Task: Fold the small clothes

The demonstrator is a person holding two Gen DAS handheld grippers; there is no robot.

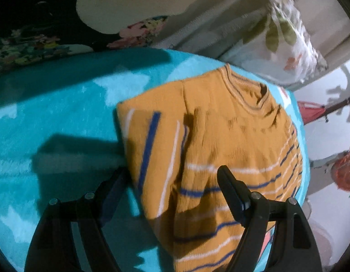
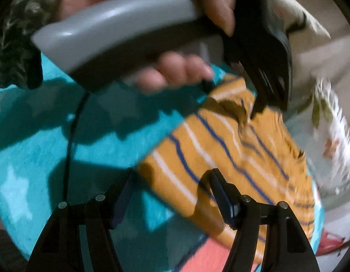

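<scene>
A small orange sweater [image 1: 220, 136] with blue and white stripes lies flat on a turquoise fluffy blanket [image 1: 50, 113], its collar at the far end. My left gripper [image 1: 172, 172] hangs open just above the sweater's near left edge, one finger over the blanket and one over the stripes. In the right wrist view the same sweater [image 2: 220, 149] shows with my right gripper [image 2: 171, 173] open over its striped hem corner, nothing pinched. A hand [image 2: 186, 68] holds the left gripper [image 2: 269, 105] by its grey handle above the sweater's far side.
A white floral cloth [image 1: 286, 38] hangs beyond the blanket's far right edge. Dark flowered fabric [image 1: 27, 47] lies at the far left. Red things [image 1: 310, 111] sit on the pale floor to the right. A black cable [image 2: 70, 140] runs across the blanket.
</scene>
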